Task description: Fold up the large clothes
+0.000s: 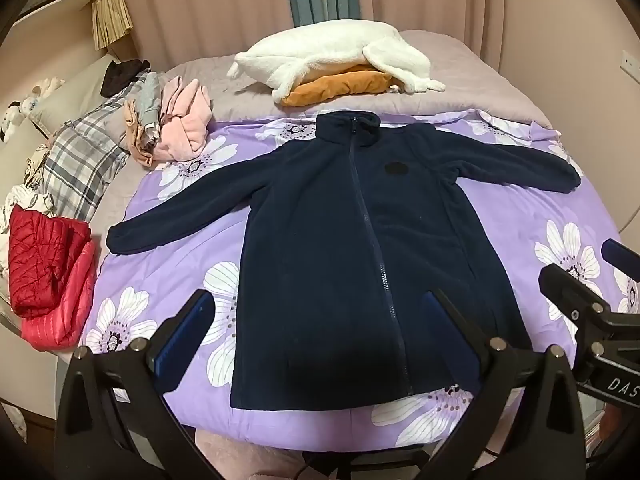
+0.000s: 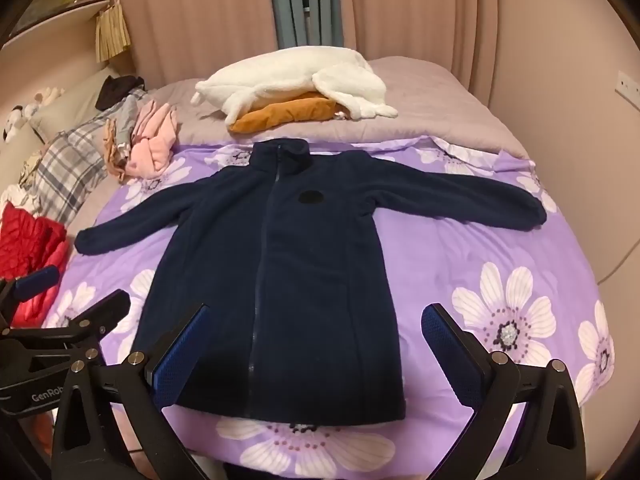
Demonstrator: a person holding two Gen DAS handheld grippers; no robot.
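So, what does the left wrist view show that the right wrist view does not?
Only the left wrist view shows the left gripper head-on, open, and the right gripper's "DAS" lettering at its right edge. Only the right wrist view shows the right gripper head-on, open, and "GenRob" lettering on the other gripper at its left edge. Both share the navy jacket spread flat, zipped, on the purple floral cover, the white fleece behind, and the red jacket at left.

Left claw (image 1: 318, 314): black angular finger arms, blue textured pads, round silver screw heads at pivots. Right claw (image 2: 316, 330): same build; white letters "DAS" on its body at right edge of left wrist view. White "GenRob" lettering on left claw body, lower left of right wrist view.
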